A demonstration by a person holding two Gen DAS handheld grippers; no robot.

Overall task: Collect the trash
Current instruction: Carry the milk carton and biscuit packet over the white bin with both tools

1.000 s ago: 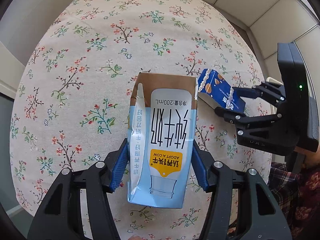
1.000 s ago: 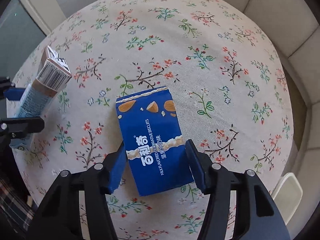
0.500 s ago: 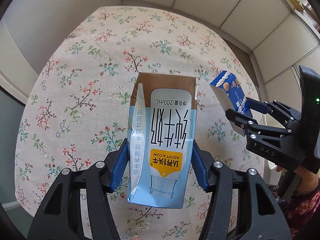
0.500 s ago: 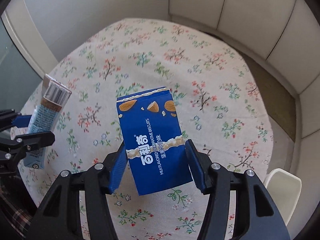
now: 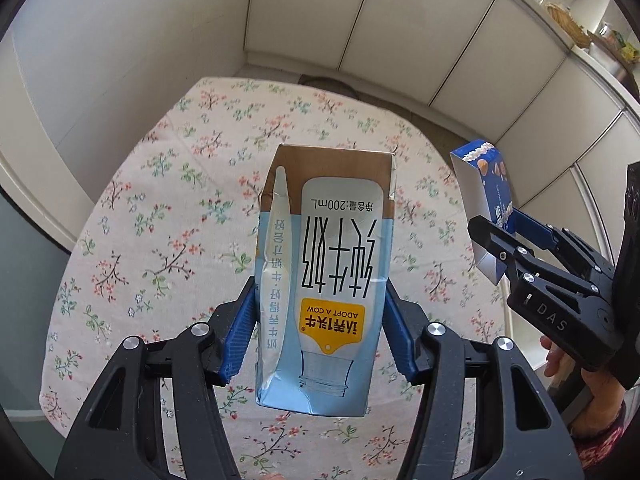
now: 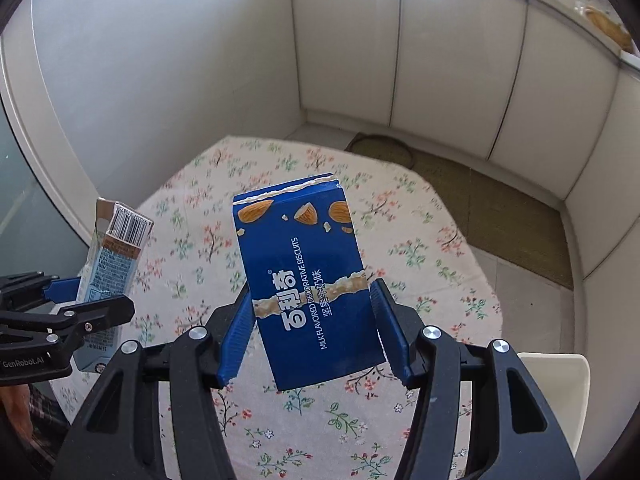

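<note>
Left wrist view: a round table under a floral tablecloth (image 5: 168, 208) stands in a corner of pale panelled walls (image 5: 400, 32), now far more exposed than a second ago. The left gripper (image 5: 320, 332) clamps a light-blue milk carton (image 5: 324, 280) off the cloth, higher than before.

Right wrist view: the table looks smaller and more floor, a brown mat (image 6: 500, 204), shows. The right gripper (image 6: 316, 332) squeezes a blue biscuit box (image 6: 308, 280), raised above the cloth; a white chair (image 6: 560, 380) sits lower right.
</note>
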